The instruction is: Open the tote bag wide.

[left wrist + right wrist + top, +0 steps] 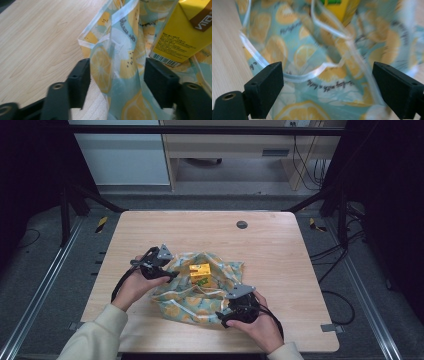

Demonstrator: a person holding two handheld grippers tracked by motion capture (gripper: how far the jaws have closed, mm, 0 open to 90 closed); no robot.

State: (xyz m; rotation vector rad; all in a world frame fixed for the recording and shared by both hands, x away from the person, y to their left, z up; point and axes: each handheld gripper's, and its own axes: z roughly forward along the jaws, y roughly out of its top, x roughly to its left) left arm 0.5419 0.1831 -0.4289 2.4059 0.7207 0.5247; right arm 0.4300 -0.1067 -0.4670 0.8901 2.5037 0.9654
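left hand-held gripper (115, 80) and right hand-held gripper (327, 87), both released, straddle the lemon-print translucent plastic bag (200, 292), seemingly to enclose the yellow drink carton (200, 273).

In the left gripper view the yellow carton (175, 37) runs off the top and right edges, so its brown label reads only as a few cut-off letters, and its small print above the barcode is too fine to read. The lemon-print bag (120, 75) hides the bench behind it and is itself cut by the bottom edge. In the right gripper view the bag (324, 62) is blurred toward the right (its script lettering there cannot be read), and the carton (337, 7) shows just a sliver at the top edge. In the high view the right claw (225, 314) has its tips buried against the bag's folds, and the person's forearms leave the bottom edge.
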